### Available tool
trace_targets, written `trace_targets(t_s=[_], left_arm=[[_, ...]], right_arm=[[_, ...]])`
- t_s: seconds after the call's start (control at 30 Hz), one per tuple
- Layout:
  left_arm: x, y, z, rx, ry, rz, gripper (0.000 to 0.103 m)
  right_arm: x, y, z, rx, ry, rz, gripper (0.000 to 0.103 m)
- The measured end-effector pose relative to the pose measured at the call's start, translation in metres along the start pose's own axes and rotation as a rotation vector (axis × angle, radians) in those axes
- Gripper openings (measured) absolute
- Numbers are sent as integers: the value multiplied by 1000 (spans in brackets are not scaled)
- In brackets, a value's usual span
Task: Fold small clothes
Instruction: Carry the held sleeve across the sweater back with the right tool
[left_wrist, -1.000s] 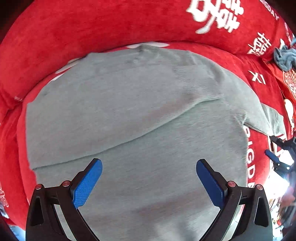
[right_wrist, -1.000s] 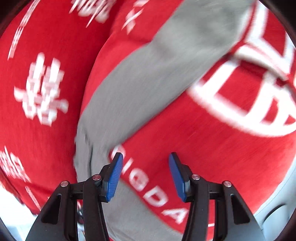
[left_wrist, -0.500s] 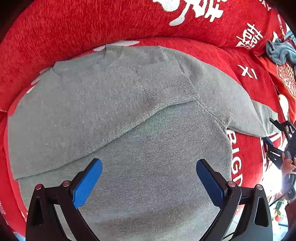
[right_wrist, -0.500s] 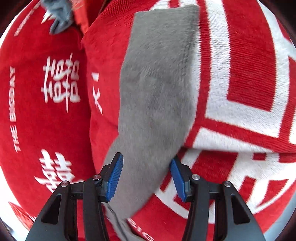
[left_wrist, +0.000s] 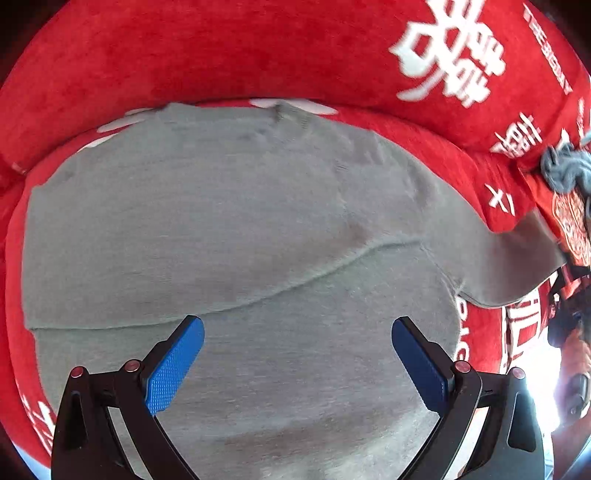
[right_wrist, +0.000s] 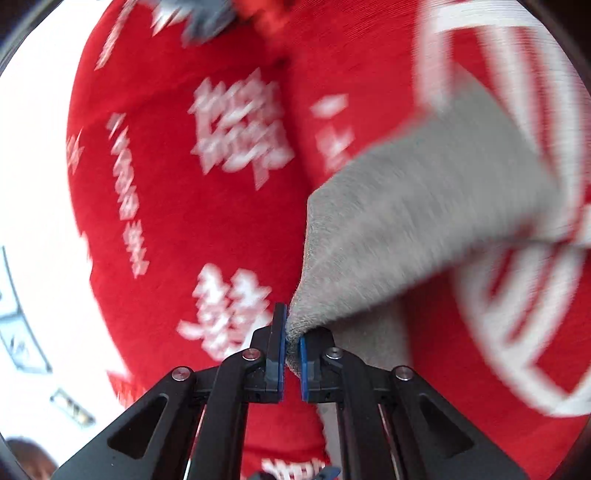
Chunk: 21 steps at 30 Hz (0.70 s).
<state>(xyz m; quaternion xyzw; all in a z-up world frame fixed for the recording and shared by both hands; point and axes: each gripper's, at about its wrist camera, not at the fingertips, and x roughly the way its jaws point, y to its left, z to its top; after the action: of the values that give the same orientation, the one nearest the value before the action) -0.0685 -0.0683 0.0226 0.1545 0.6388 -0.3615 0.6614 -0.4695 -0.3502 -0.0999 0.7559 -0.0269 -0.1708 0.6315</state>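
Pinching hard, your right gripper (right_wrist: 291, 341) had its jaws just closing on the end of the grey sleeve (right_wrist: 424, 206), and the blue pads (right_wrist: 282, 332) squeezed a bunched fold of that cloth between them. From there the sleeve fanned up and to the right across the red cover (right_wrist: 184, 229), whose white characters came out smeared in the right wrist view. That blur left me unsure, but the sleeve's end looked lifted clear of the cover near the pads, while its far part lay against the white-striped red cloth at the right edge.

Over on the other side, your left gripper (left_wrist: 297, 363) stood wide, both blue pads (left_wrist: 173, 363) spread far apart and nothing between them. It pointed down at the grey sweater (left_wrist: 240, 229), which lay flat on the red cover (left_wrist: 221, 55) and filled most of the left wrist view. A folded edge ran as a curved ridge across the sweater's body, from low on the left up toward the right. The neckline sat at the top, against the red cushion behind it. You could see the same sleeve (left_wrist: 509, 258) stretching off to the right edge of that view. A small blue-grey garment (left_wrist: 565, 171) lay crumpled on the cover well apart from the sweater, up at the right
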Motion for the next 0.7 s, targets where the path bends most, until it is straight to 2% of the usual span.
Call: trace_targets(t_s=[0.17, 0.3, 0.43, 0.5, 0.57, 0.63, 0.67, 0.7], left_arm=[[-21, 33, 1, -43, -64, 50, 102], [-36, 69, -1, -109, -116, 78, 102], [-40, 102, -6, -175, -117, 108, 102], [-41, 115, -11, -193, -125, 141, 102], [-43, 124, -16, -203, -134, 154, 102], [-44, 135, -22, -210, -134, 142, 102], [-44, 139, -24, -213, -129, 138, 102], [-43, 142, -27, -218, -126, 134, 102]], right_arm=[[86, 62, -47, -214, 258, 12, 6], [158, 92, -111, -433, 467, -78, 6], [228, 78, -186, -549, 664, -209, 8], [254, 58, -213, -577, 709, -343, 11], [270, 35, -228, -564, 718, -478, 12], [267, 23, -228, -503, 684, -509, 32], [261, 21, -226, -476, 660, -495, 60], [253, 20, -223, -444, 625, -471, 70]])
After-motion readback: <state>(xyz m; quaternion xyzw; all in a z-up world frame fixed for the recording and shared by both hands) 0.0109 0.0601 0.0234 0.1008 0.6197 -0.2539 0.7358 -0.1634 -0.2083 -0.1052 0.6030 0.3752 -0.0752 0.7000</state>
